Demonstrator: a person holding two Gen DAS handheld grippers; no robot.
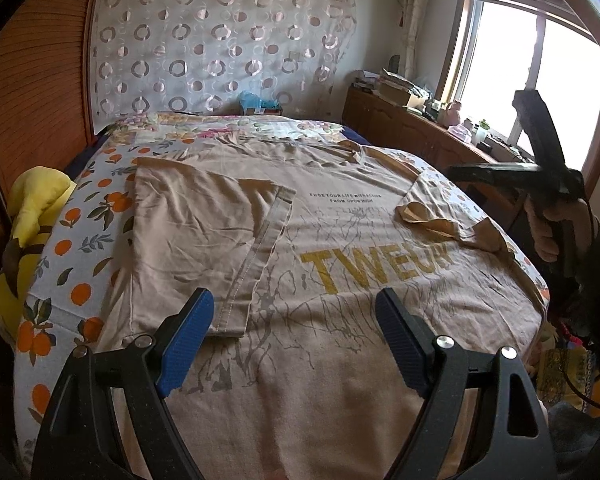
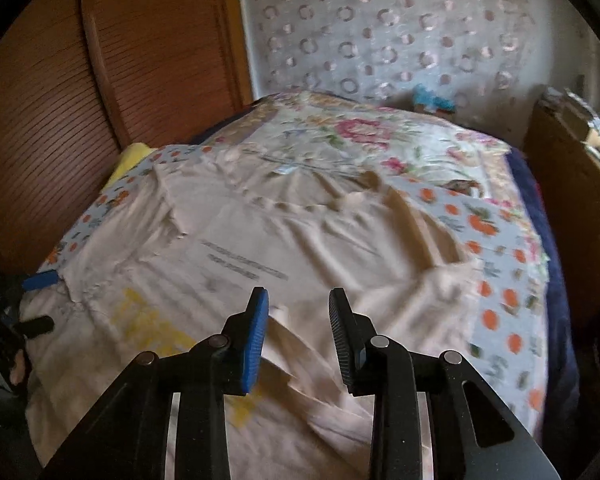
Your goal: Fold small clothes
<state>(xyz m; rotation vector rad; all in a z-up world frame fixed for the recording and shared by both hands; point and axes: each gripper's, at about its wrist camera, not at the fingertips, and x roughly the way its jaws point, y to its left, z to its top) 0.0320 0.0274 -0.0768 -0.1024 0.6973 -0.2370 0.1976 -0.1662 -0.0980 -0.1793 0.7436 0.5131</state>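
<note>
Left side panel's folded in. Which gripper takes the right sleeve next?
Likely right: right gripper hangs open over the crumpled right sleeve. Left gripper sits by the folded flap.

Beige printed T-shirt, spread flat on bed, left sleeve folded inward

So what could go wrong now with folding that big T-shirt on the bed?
The right sleeve lies crumpled and half turned over, so folding it in as it is could trap creases. The left side flap is already folded in but wrinkled; tugging the tan T-shirt might pull it open. Both the left gripper and the right gripper are open and hold nothing, so a shallow pinch may slip off the cloth.
</note>
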